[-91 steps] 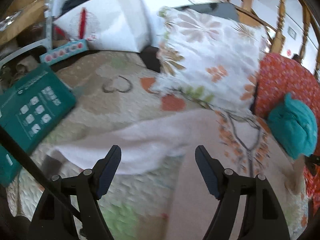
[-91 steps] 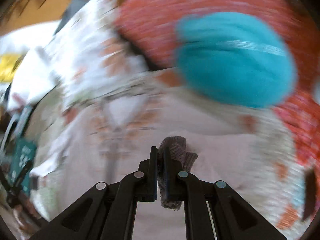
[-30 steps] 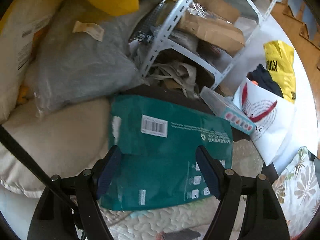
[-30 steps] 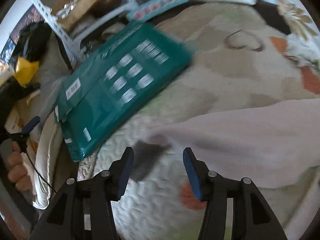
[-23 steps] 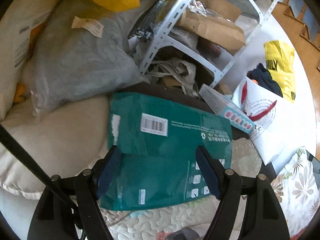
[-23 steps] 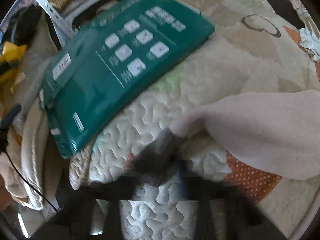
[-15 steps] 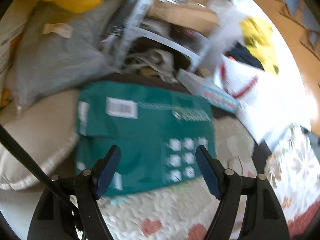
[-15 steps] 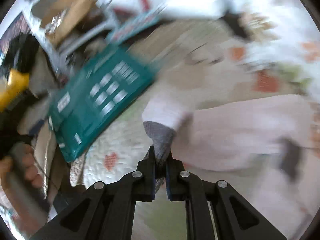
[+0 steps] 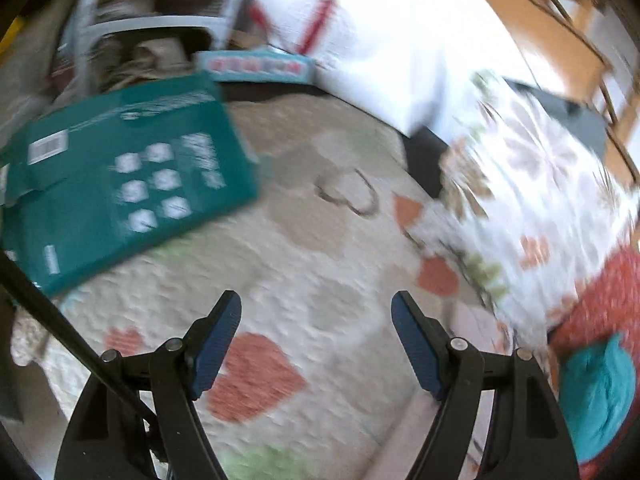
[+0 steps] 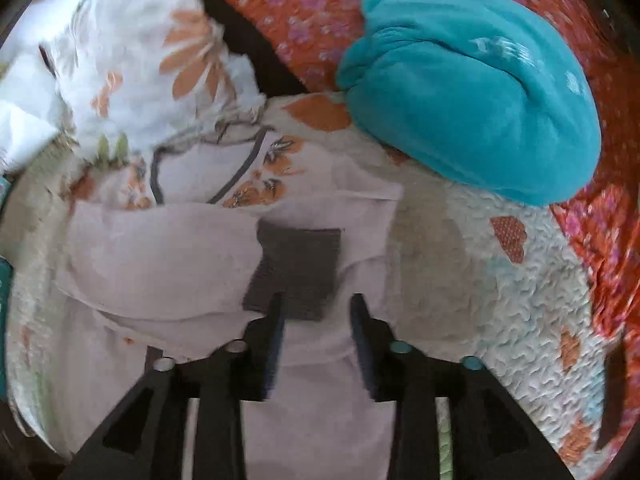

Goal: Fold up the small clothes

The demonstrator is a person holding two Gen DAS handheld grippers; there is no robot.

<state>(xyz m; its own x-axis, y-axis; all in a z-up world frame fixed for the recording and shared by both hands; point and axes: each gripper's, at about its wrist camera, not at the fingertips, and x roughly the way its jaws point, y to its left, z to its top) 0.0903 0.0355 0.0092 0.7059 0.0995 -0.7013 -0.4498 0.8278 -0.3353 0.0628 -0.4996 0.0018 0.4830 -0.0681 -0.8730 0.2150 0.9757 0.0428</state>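
Observation:
A pale pink garment [image 10: 160, 264] lies spread on the quilted bed cover [image 10: 500, 300], its neckline with an orange flower print toward the pillow. One sleeve is folded across the body, and its grey ribbed cuff [image 10: 296, 268] rests flat on the pink cloth. My right gripper [image 10: 316, 308] hovers right over the cuff's near edge; its jaws are opening and the pads stand clear of the cloth. My left gripper [image 9: 316, 308] is open and holds nothing above the heart-patterned quilt [image 9: 320, 220], left of the garment.
A folded teal cloth [image 10: 472, 92] sits on a red flowered cushion [image 10: 312, 8] at the far right. A white flower-print pillow [image 9: 540, 184] lies behind the garment. A green flat package [image 9: 120, 192], a white bag [image 9: 360, 40] and metal shelving crowd the quilt's far left.
The right gripper, shut on the grey cuff half a second ago, has swung the sleeve over the garment's body and parted its jaws. The left view has swung from the shelving toward the quilt.

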